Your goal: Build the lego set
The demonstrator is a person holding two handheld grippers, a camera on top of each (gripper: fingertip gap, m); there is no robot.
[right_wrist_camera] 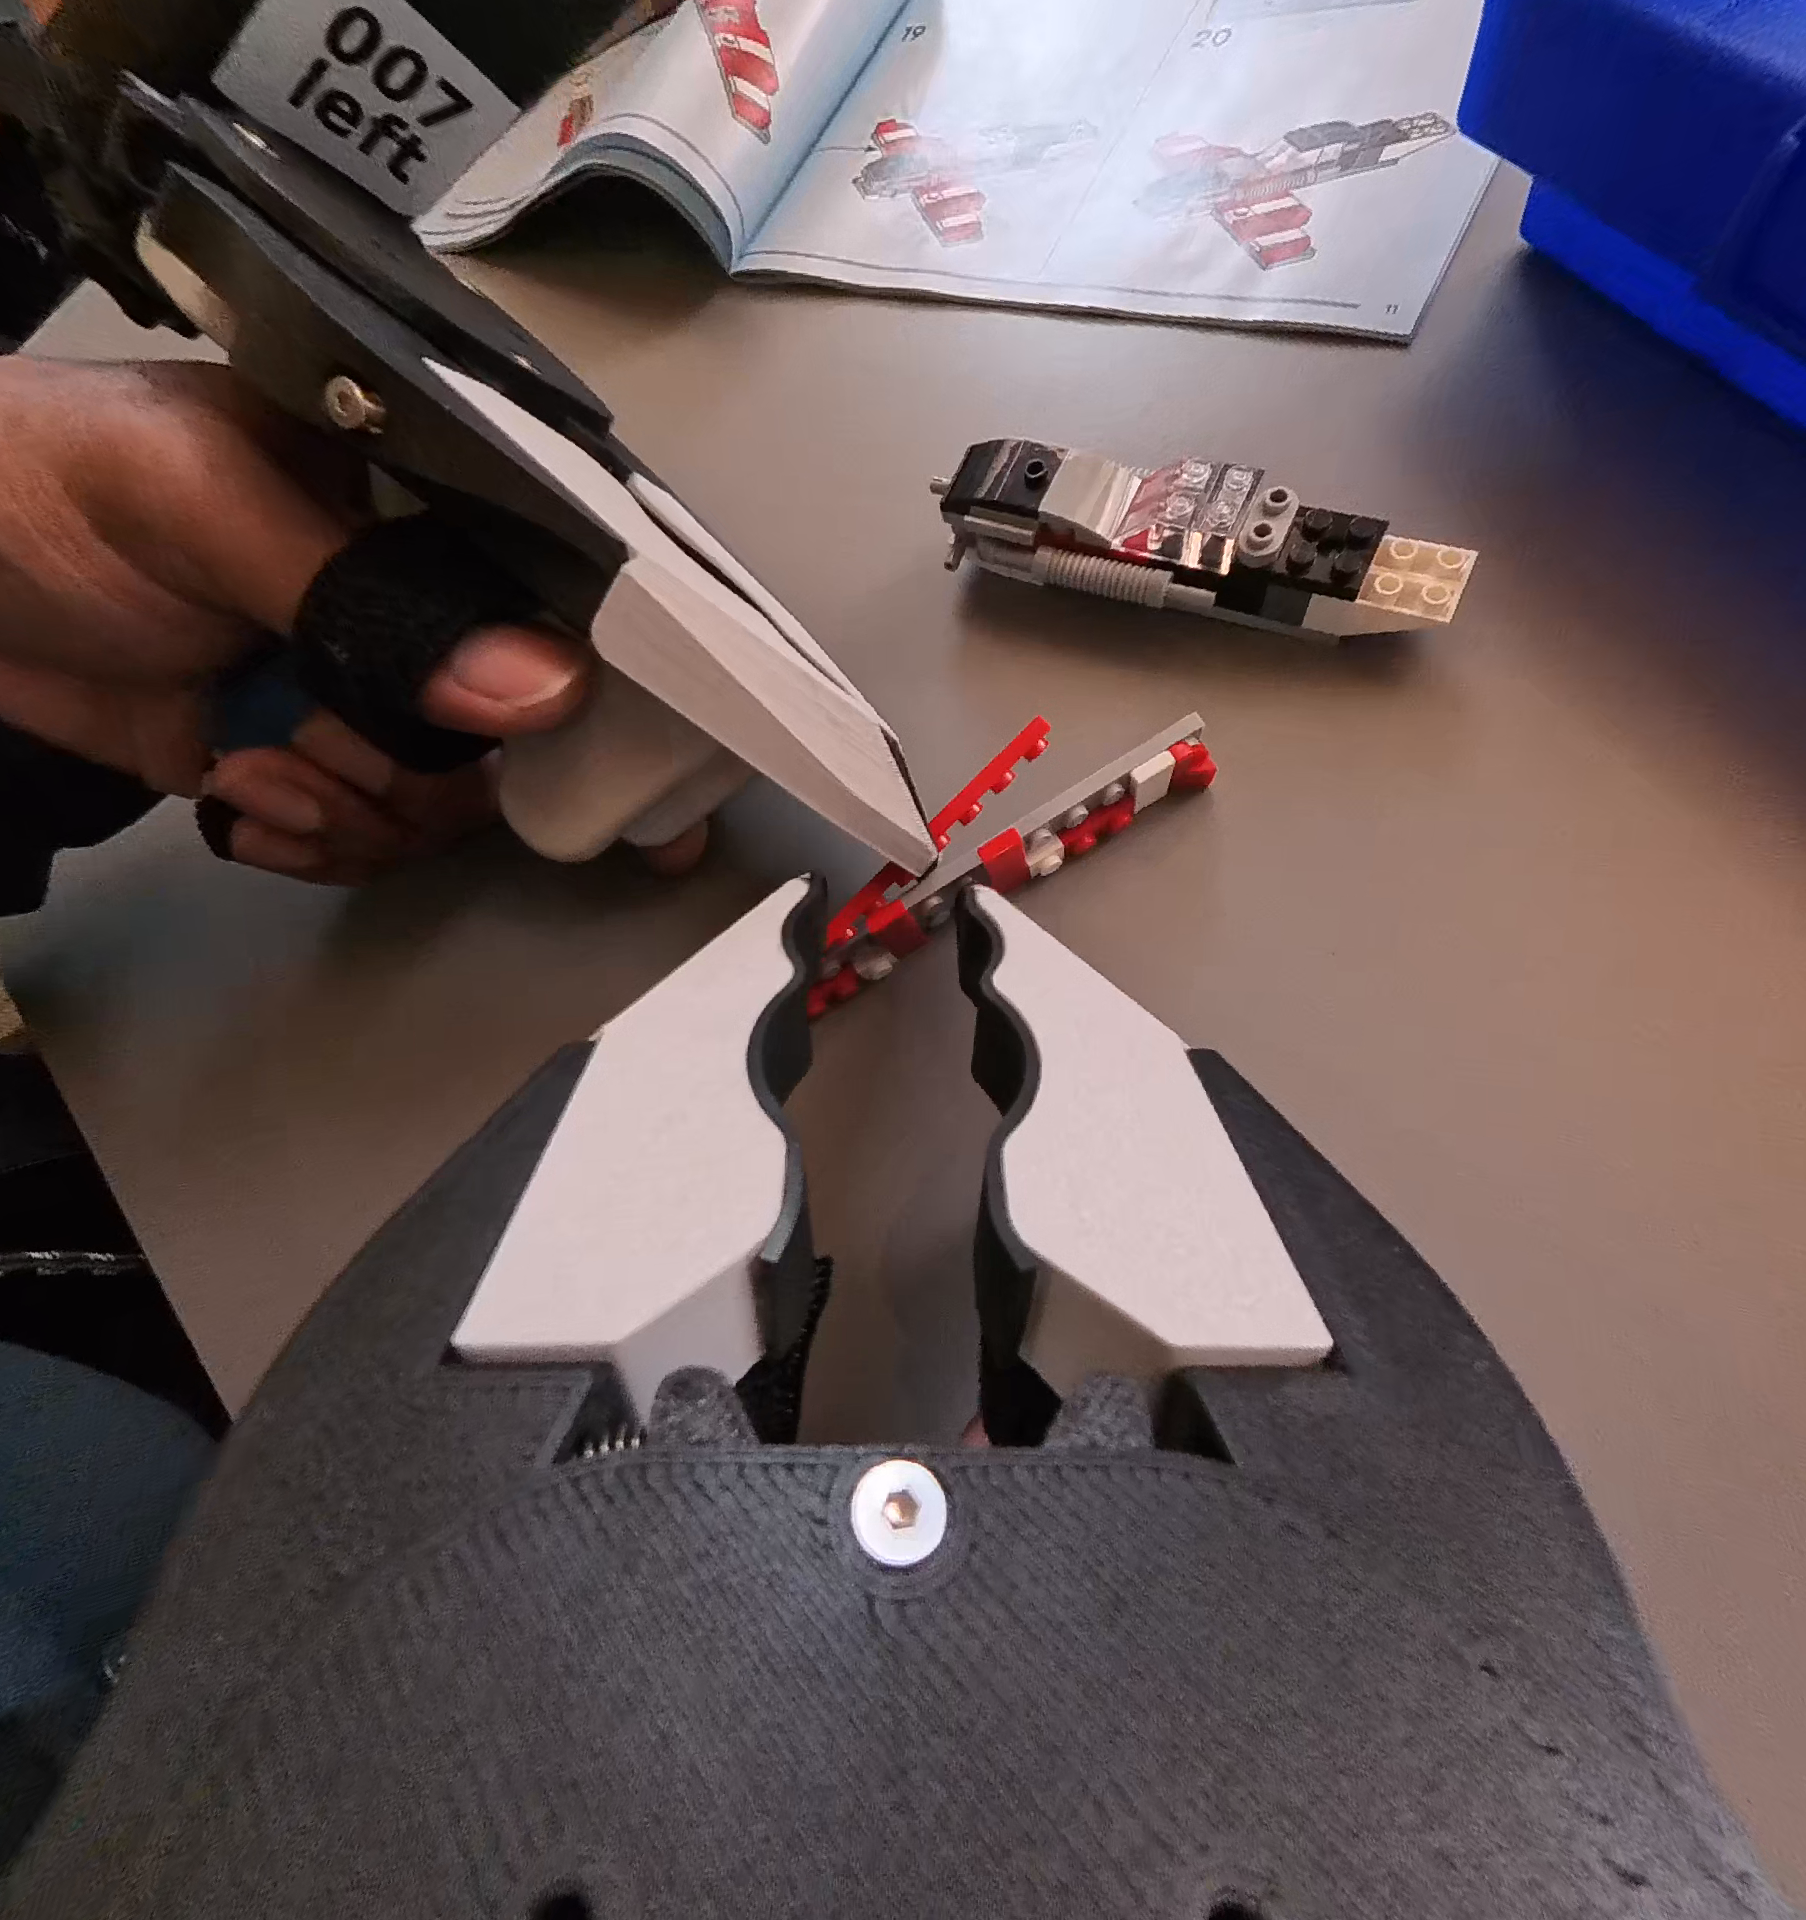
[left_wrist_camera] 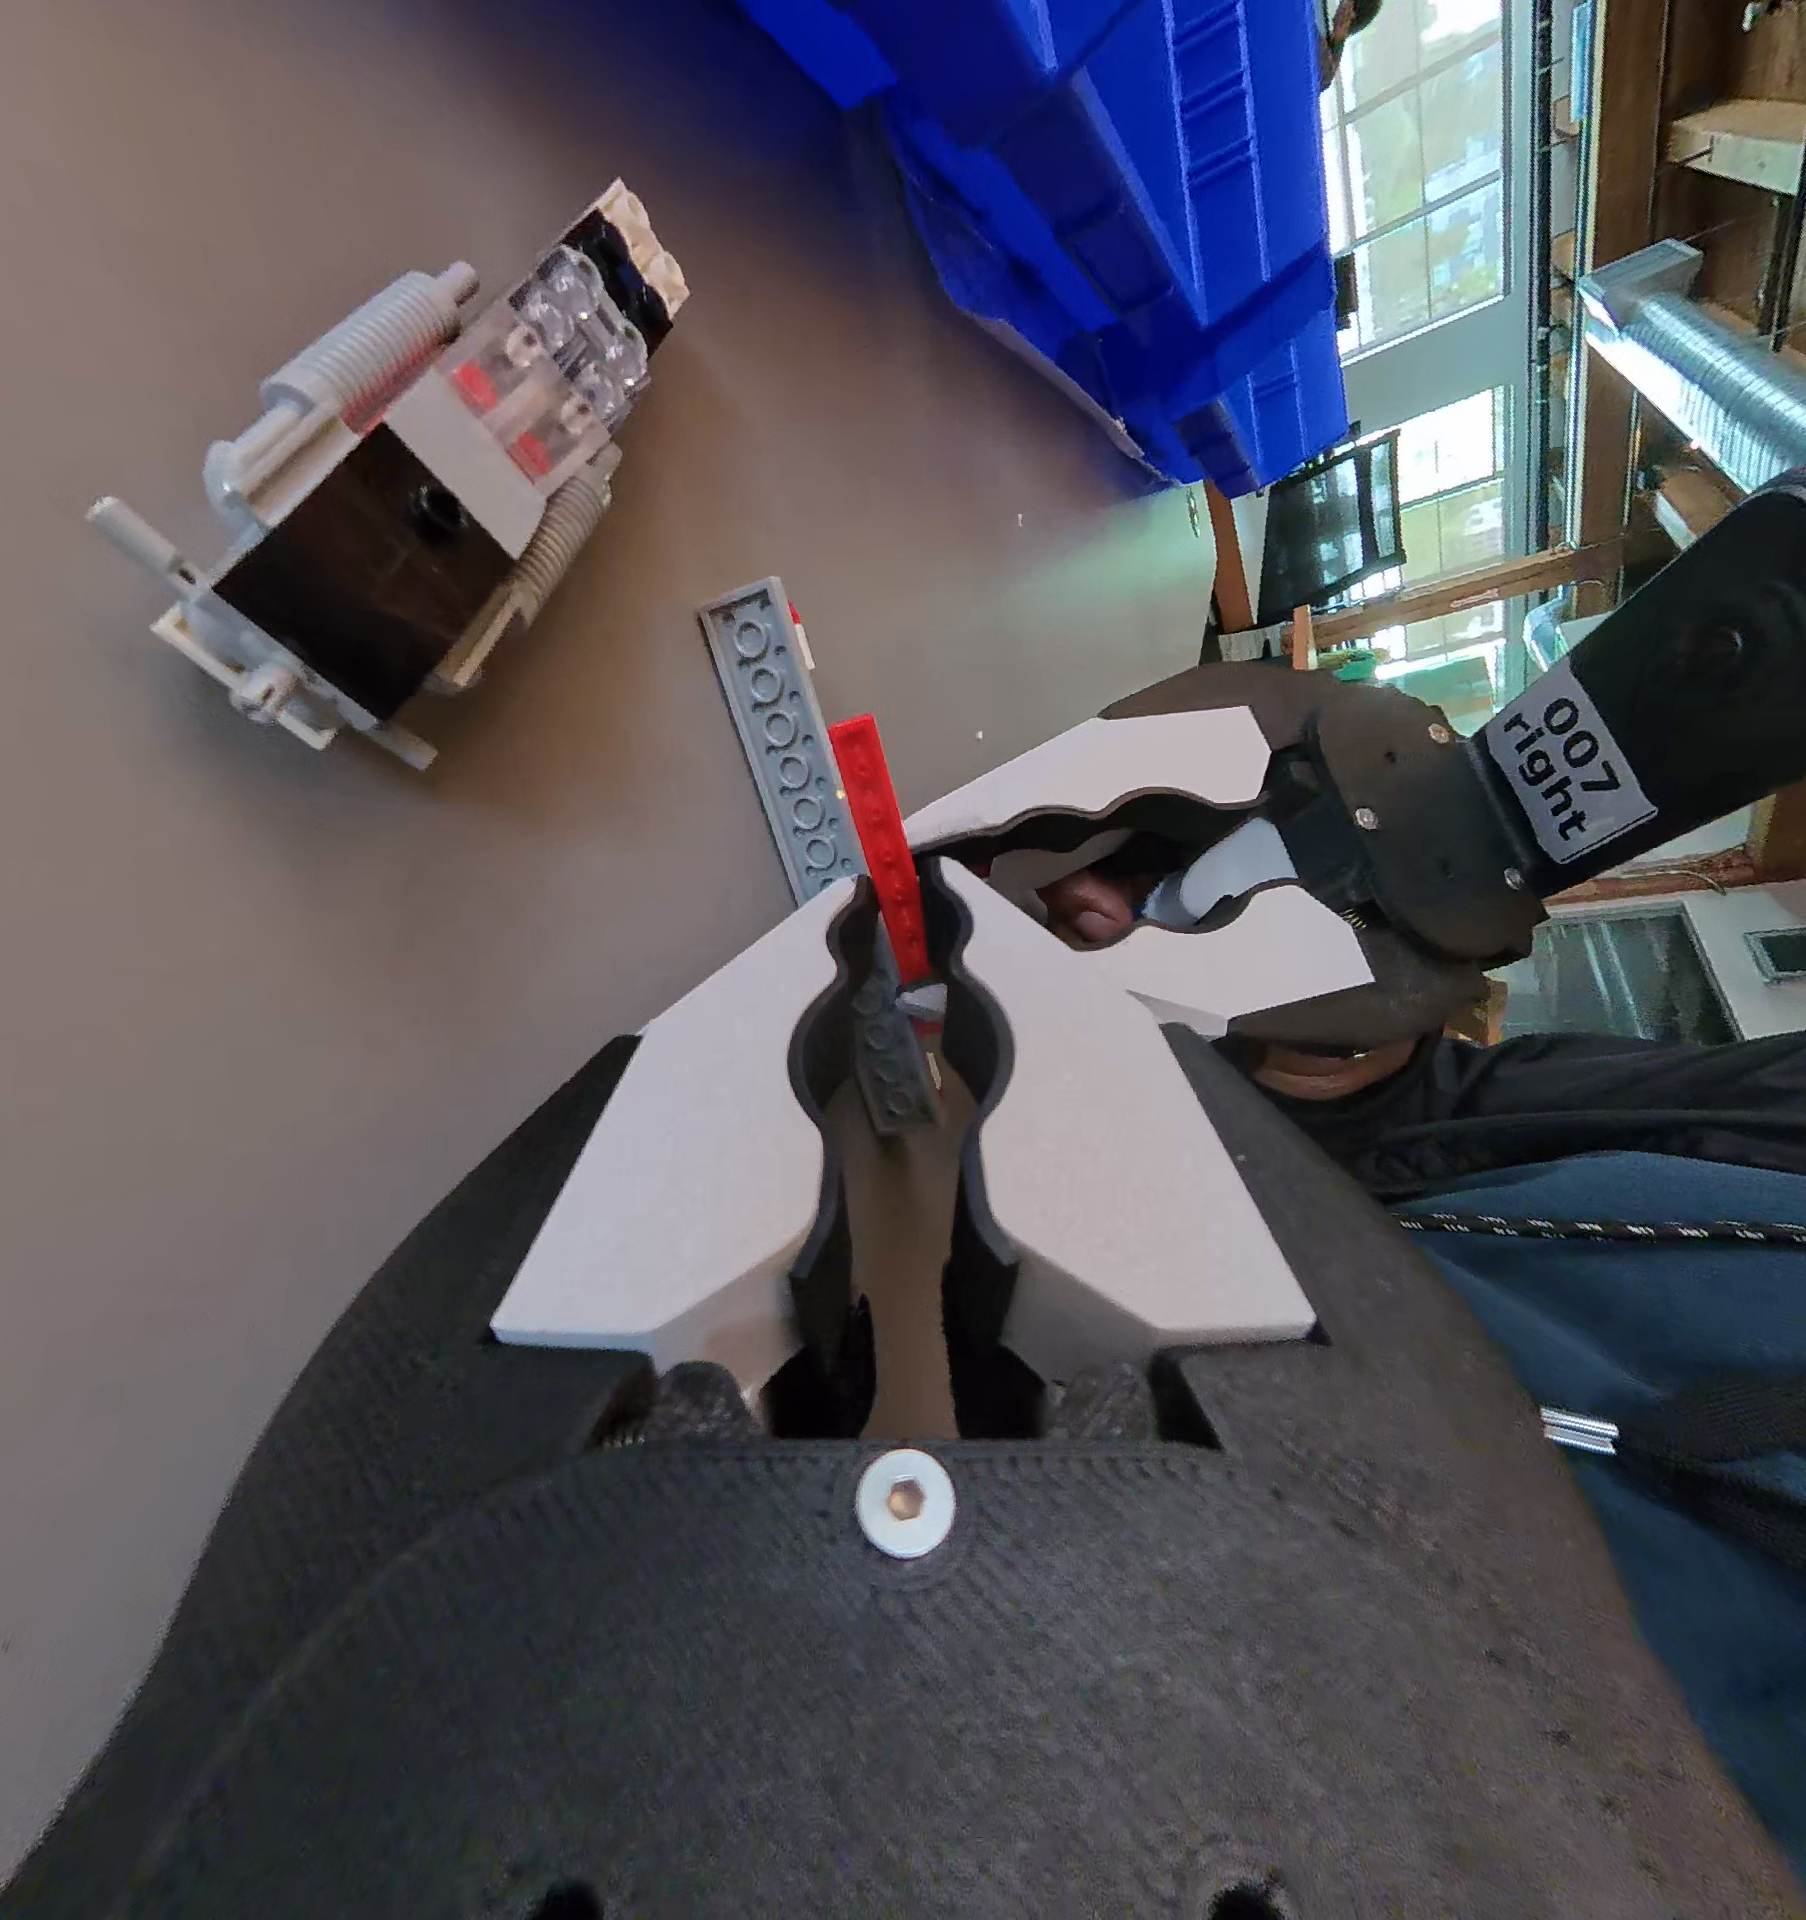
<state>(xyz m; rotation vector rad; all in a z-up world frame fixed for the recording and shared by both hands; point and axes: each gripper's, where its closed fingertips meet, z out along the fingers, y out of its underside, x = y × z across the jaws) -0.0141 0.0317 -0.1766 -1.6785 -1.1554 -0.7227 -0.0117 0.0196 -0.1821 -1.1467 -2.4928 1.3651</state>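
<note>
Grey table [right_wrist_camera: 1398, 1039] by workshop shelves; left jaws pinch red plate [left_wrist_camera: 883, 831], right jaws narrowly parted.

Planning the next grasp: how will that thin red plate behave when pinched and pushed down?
The red plate looks long and very thin, so probably light and apt to pivot in the left tool. It stands tilted over the grey plate assembly, so pushing may skew it. Its smooth plastic could slip.
</note>
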